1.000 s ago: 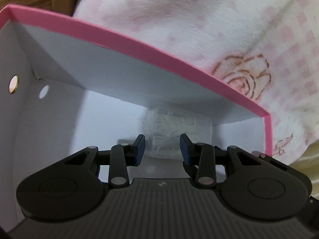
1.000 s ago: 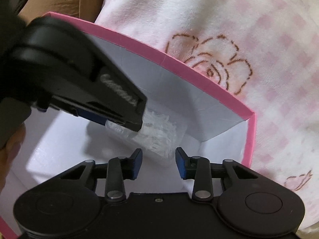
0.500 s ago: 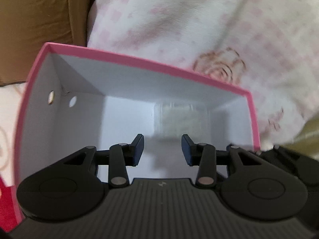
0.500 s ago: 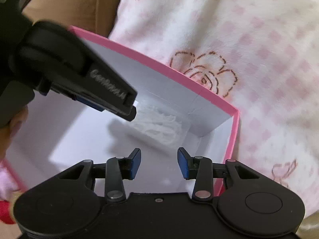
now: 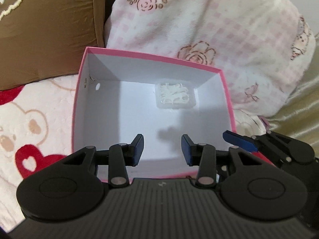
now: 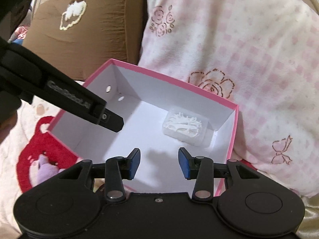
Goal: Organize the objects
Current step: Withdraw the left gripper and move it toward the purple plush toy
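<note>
A pink box with a white inside stands open on the bed. In its far right corner lies a small clear plastic case of white pieces, alone and untouched. My left gripper hovers open above the box's near side with nothing between its fingers. From the right wrist, the box and the case lie below my right gripper, whose jaws are opening on empty air. One of the left gripper's fingers reaches in from the left over the box. A right gripper finger shows at the box's right rim.
A brown cushion leans behind the box on the left. A pink-and-white rose-print blanket piles up behind and to the right. The bed cover carries red hearts and bears. Gold satin fabric lies at the far right.
Both grippers have risen out of the box and drawn back from the case, which stays in its corner. Far more of the box and the bedding shows now.
</note>
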`<state>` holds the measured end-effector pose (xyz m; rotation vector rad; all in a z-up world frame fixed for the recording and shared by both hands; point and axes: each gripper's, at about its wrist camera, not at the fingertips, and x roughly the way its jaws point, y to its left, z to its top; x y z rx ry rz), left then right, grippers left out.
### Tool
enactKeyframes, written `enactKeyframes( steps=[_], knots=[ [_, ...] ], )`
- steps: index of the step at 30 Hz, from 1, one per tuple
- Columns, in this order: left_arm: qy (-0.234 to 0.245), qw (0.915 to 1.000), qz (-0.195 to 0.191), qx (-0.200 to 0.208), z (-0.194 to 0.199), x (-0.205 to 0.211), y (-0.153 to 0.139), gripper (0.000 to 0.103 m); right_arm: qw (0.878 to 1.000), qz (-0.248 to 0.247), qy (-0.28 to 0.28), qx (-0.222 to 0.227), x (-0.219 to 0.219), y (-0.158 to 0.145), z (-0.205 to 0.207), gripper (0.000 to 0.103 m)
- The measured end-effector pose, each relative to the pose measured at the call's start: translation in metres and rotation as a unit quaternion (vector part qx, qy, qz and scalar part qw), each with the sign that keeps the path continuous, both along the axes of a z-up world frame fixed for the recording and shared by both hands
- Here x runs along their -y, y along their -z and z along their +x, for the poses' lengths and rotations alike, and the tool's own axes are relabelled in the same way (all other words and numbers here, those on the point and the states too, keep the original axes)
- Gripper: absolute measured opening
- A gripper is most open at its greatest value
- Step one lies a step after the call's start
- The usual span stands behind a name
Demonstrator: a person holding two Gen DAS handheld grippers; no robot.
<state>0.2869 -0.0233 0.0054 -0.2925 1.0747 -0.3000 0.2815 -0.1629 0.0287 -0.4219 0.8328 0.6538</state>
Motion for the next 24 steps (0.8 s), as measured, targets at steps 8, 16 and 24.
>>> enactKeyframes(
  steps=[8,16,24],
  knots=[
    [0.008,0.9999,0.014,0.004,-0.037,-0.013,-0.031,0.04,0.999,0.032,0.013,-0.003,0.014,-0.029,-0.036,0.048],
    [0.024,0.9982,0.054,0.01,-0.072,-0.016,-0.054,0.041,0.996,0.074,0.048,-0.001,0.027,-0.038,-0.069,0.054],
    [0.023,0.998,0.048,0.033,-0.111,-0.031,-0.08,0.045,0.995,0.075,0.061,-0.026,0.03,-0.052,-0.094,0.055]
  ],
)
